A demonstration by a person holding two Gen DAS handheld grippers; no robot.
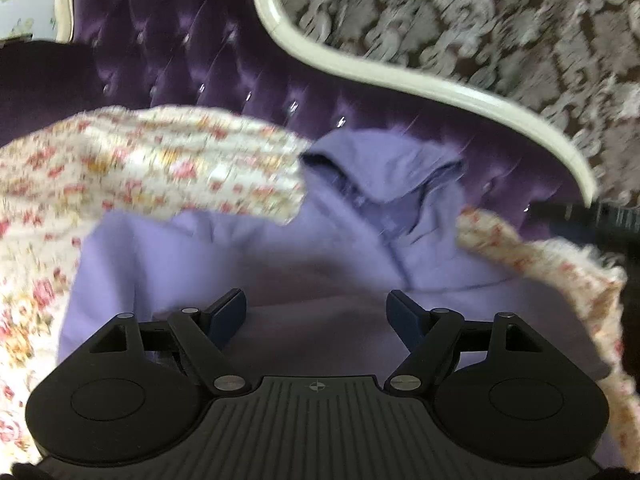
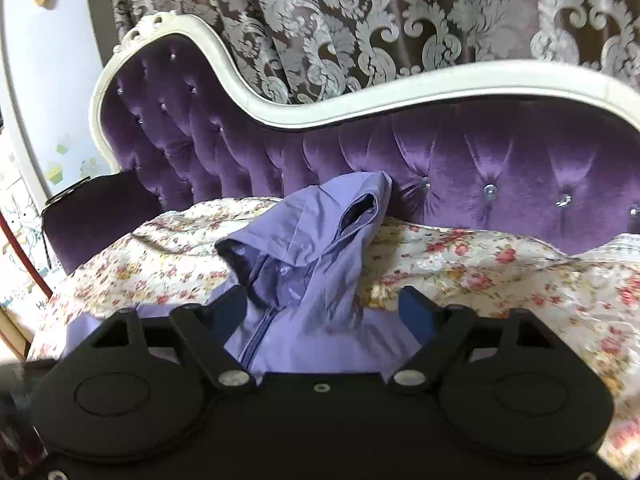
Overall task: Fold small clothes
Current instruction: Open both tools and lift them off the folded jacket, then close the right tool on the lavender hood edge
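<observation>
— How do the tongs stand?

— The left gripper (image 1: 316, 310) has its jaws spread wide over the lilac jacket (image 1: 280, 280), holding nothing. The right gripper (image 2: 322, 308) gapes too, empty, the zip running between its fingers.

— And the jacket?

— It lies on the flowered cover (image 2: 500, 276), hood toward the purple sofa back (image 2: 480, 152), curtain (image 2: 360, 20) behind.

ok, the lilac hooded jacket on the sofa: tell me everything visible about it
The lilac hooded jacket looks like thin, smooth fabric with a front zip. It lies spread front-up on the floral quilted cover, its rumpled hood propped toward the purple tufted sofa back. Not yet folded. Both the left gripper and right gripper hover open over it, gripping nothing.
</observation>
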